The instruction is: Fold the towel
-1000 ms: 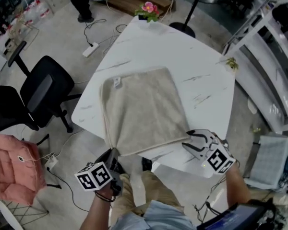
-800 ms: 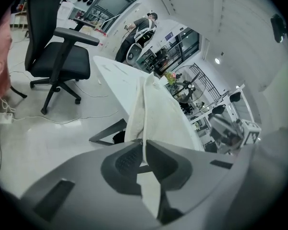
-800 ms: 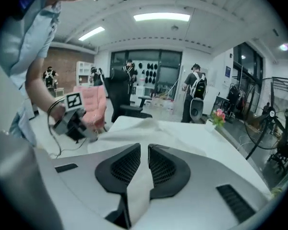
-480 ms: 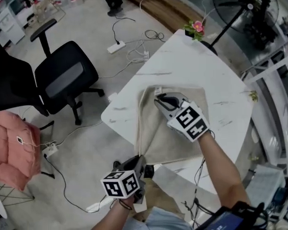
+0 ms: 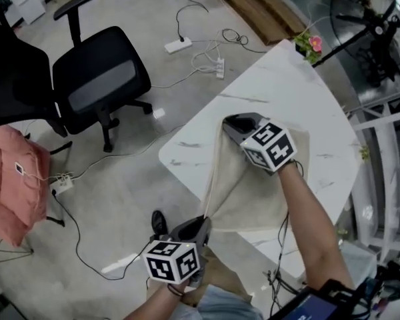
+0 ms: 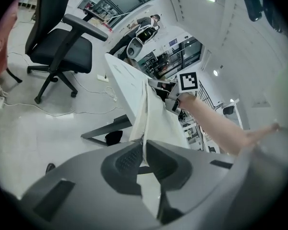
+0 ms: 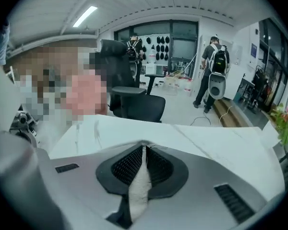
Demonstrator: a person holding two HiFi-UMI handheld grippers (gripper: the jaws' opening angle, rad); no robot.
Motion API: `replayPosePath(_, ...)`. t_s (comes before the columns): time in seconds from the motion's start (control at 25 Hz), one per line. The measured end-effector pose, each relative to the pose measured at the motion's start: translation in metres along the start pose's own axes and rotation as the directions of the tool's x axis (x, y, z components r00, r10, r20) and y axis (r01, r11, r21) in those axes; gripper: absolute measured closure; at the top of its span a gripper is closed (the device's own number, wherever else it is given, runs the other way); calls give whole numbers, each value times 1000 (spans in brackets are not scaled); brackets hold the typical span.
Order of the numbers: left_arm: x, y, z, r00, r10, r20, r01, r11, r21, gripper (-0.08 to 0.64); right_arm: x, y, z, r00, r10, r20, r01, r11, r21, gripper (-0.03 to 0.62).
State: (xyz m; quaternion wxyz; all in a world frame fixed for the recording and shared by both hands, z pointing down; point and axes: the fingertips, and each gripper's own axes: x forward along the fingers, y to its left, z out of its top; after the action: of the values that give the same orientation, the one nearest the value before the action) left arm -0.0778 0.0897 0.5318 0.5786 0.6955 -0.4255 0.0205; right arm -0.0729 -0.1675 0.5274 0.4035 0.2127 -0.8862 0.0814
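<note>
Pinching the towel's [image 5: 250, 192] near corner in my left gripper [image 5: 199, 227], I'm clamping the corner ahead in my just-closed right gripper [image 5: 235, 123].

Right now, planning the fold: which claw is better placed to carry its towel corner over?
Probably the right claw: it is shut on the towel's far corner above the table, free to sweep it across. The left claw pinches the near corner off the table's edge.
</note>
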Motion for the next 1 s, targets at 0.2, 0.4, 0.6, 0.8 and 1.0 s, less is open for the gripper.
replayPosePath(0.2,-19,17,3,999,-20,40,20,1000,-17,520,3,1,2,1000,4,13,-5,1000,14,558)
replayPosePath(0.4,-24,22,-2,1000,2,30,-1,1000,-12,484,-1,5,7,998,-15,53,15,1000,2,548)
replayPosePath(0.6,-51,12,22,993,24,116,-28,999,28,487,-63,11,51,957,42,287,-92,983,161,466)
replayPosePath(0.8,-35,-27,81,991,-17,134,-19,966,256,511,-159,0,29,935,-107,337,26,971,238,480)
replayPosePath(1.0,24,-41,100,997,55,45,-70,862,502,513,-218,53,-129,982,-172,83,138,939,316,541)
